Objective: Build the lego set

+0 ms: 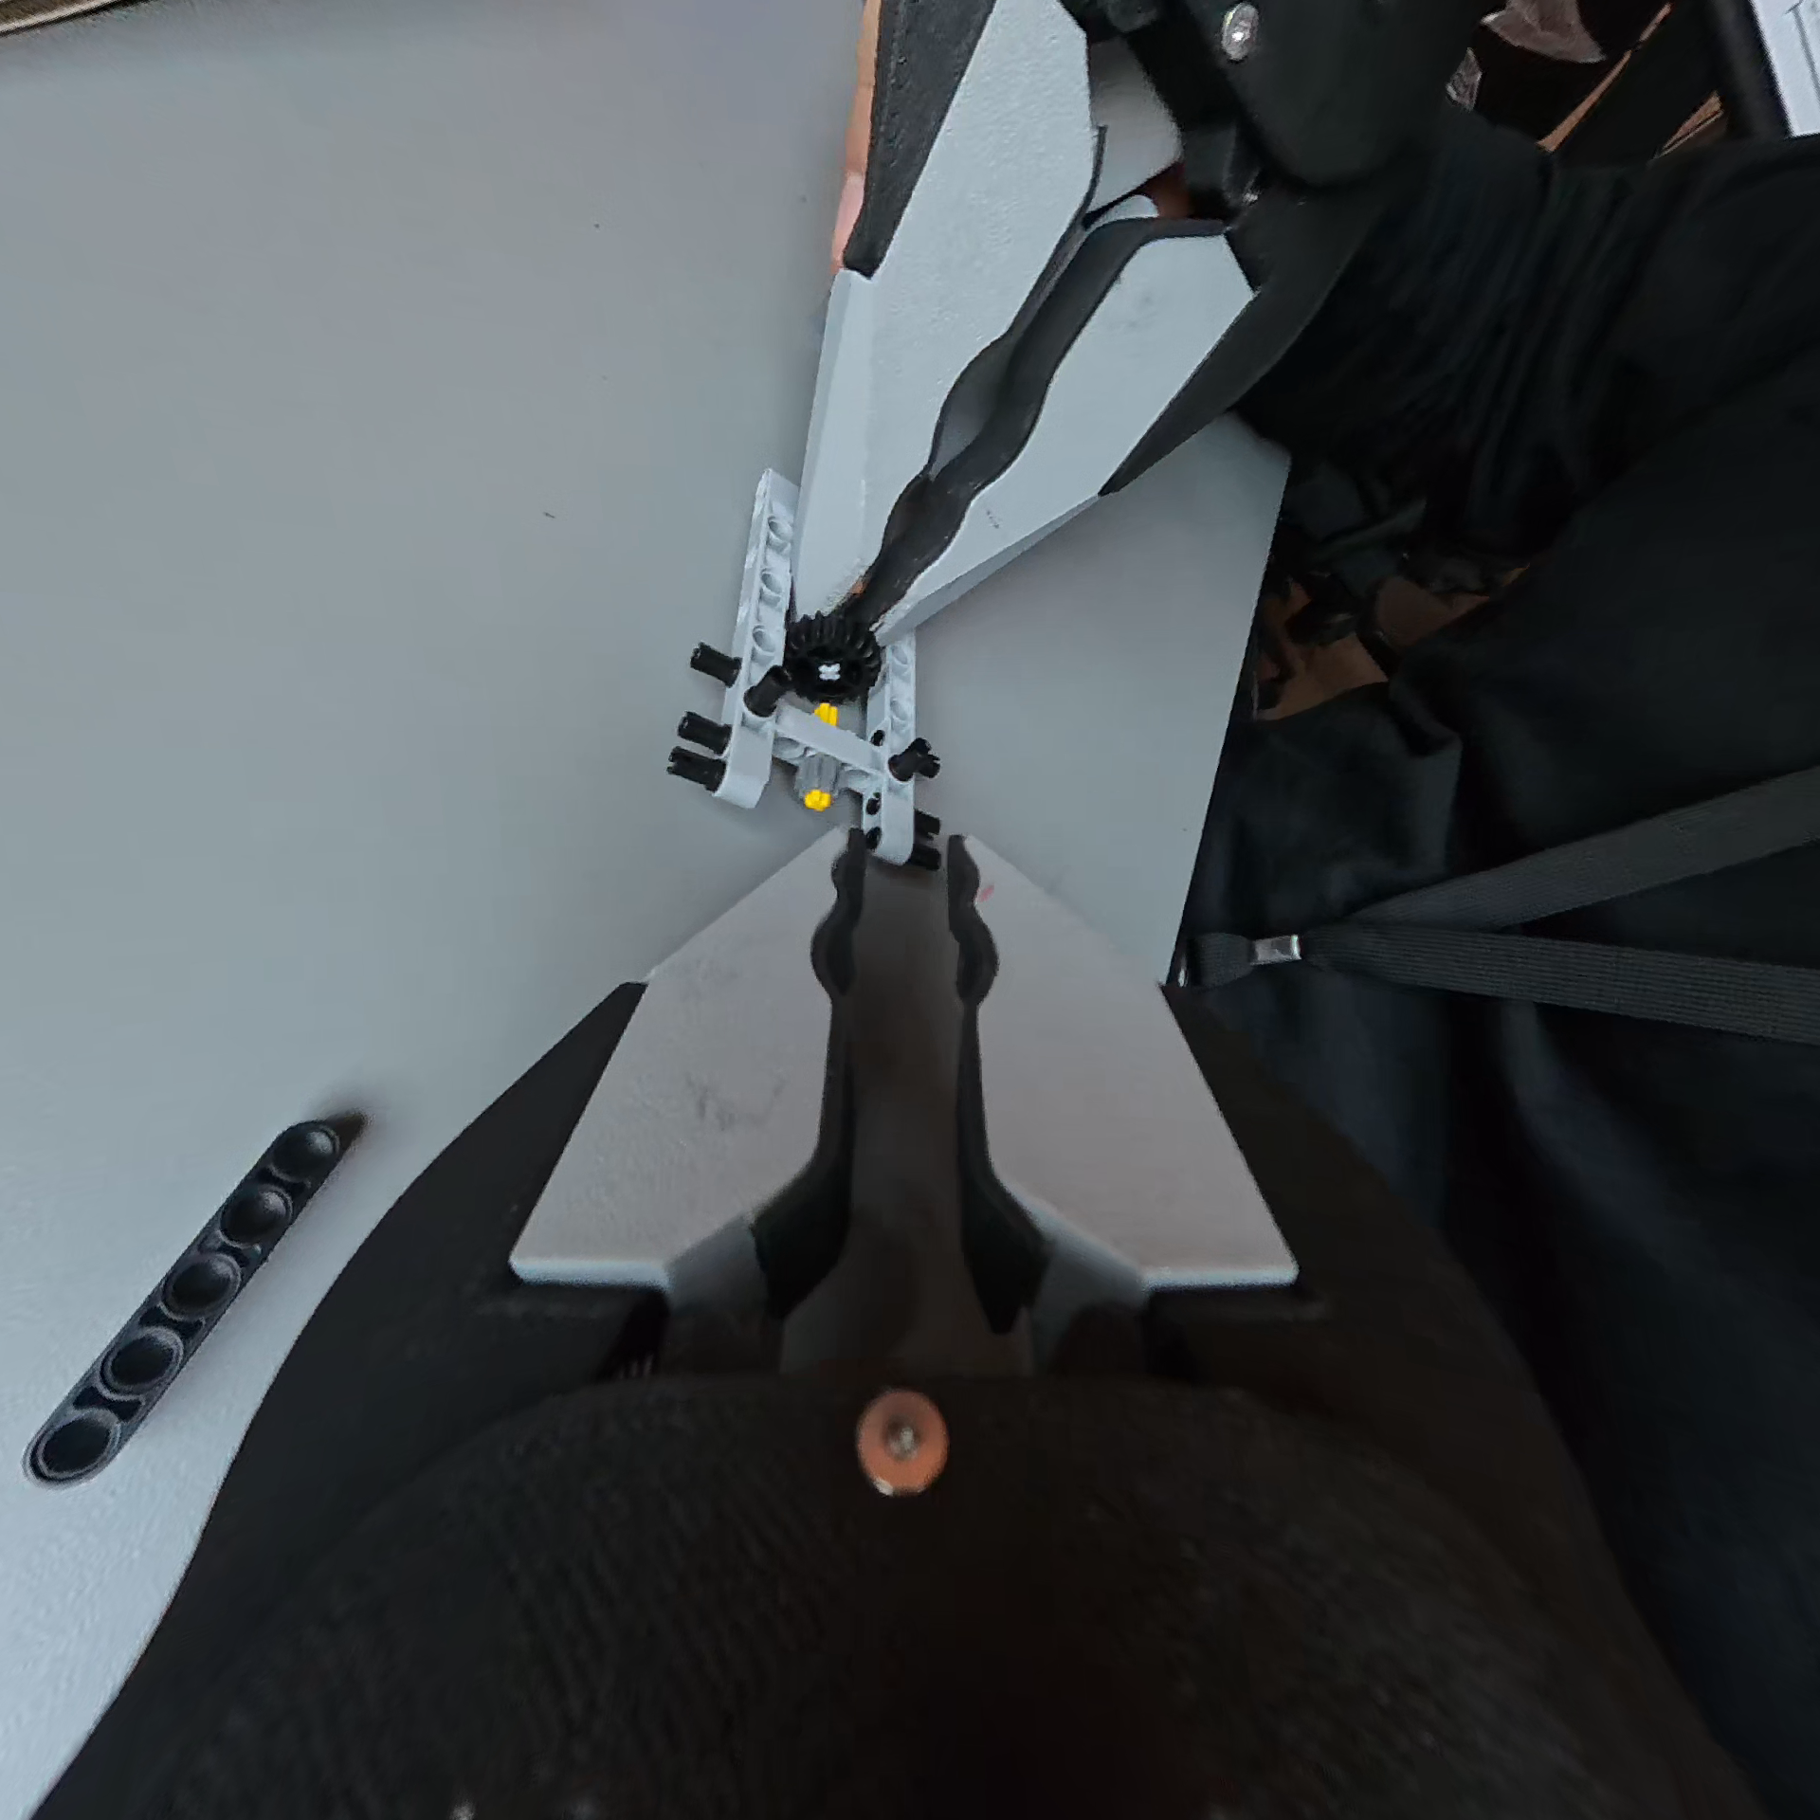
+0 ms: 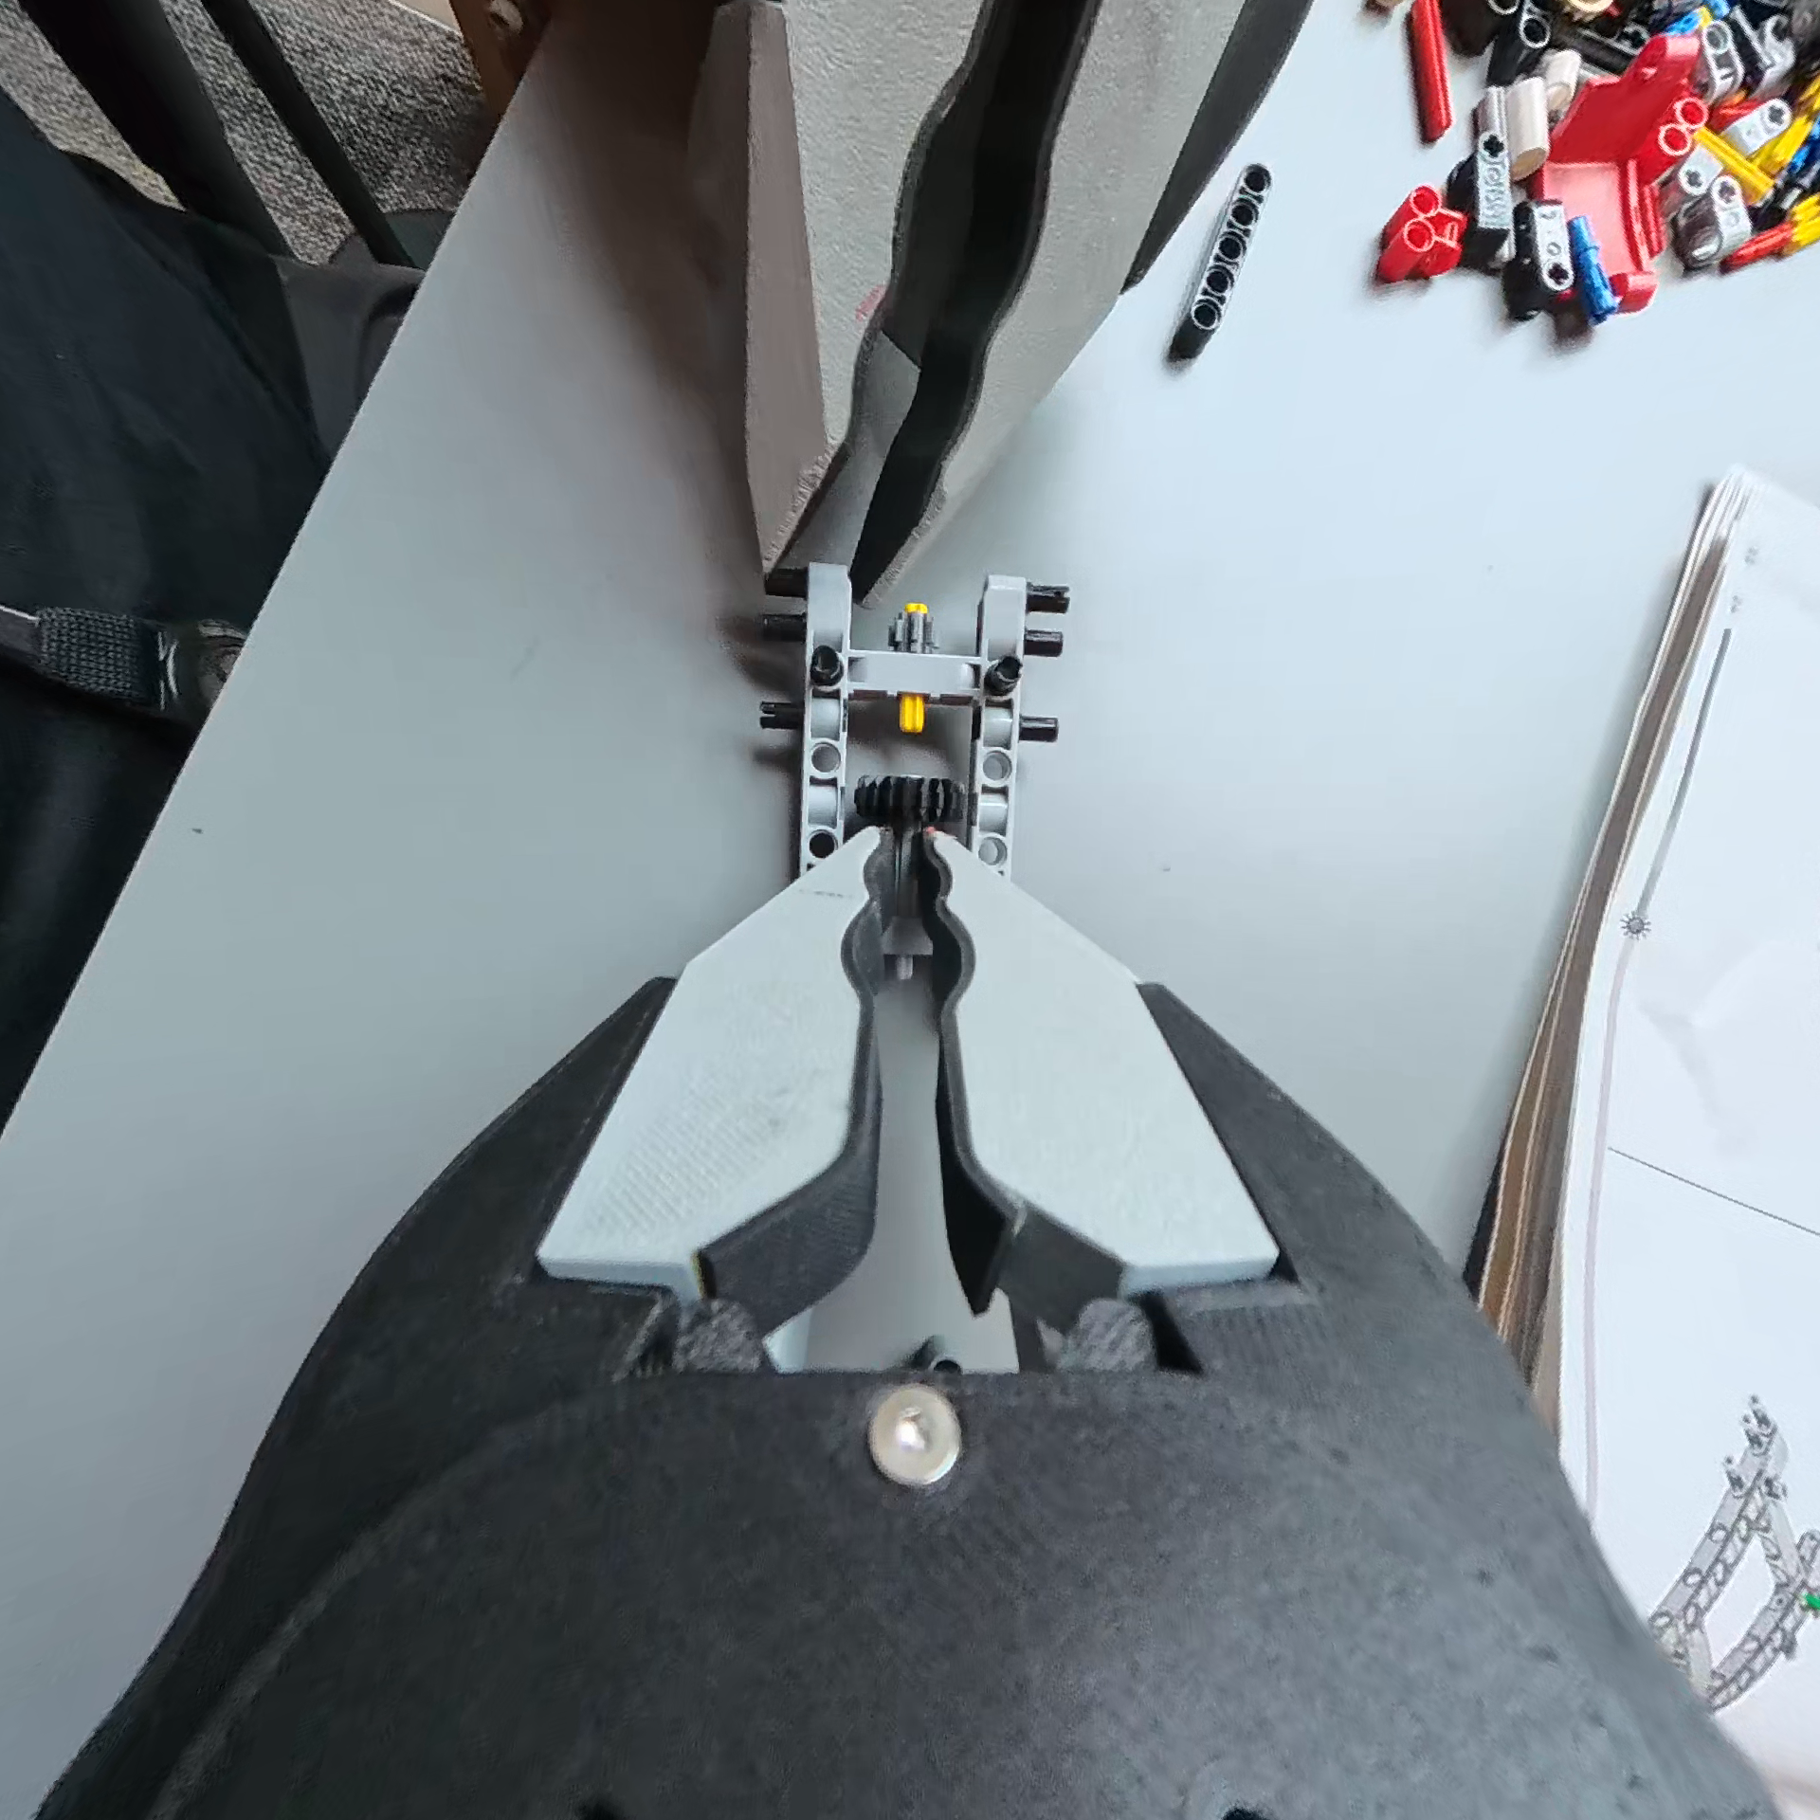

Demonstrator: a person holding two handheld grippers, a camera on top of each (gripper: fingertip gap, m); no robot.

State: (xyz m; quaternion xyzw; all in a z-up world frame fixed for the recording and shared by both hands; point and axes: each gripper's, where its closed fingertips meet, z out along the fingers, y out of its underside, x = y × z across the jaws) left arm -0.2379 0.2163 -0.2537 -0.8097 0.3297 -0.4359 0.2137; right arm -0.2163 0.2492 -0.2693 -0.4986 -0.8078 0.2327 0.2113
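Black gear pinched by right hand-held gripper; left hand-held gripper grips frame; only right view shows booklet.

Lego frame: light grey, two parallel holed beams joined by a grey crosspiece, lying flat on the table directly ahead of the right claw's tips. Black pins project from both outer sides; a yellow axle piece sits at the crosspiece.

Black gear: toothed, mounted on a dark axle, positioned between the two beams at the frame's near end, immediately at the claw's tips, which pinch its axle.
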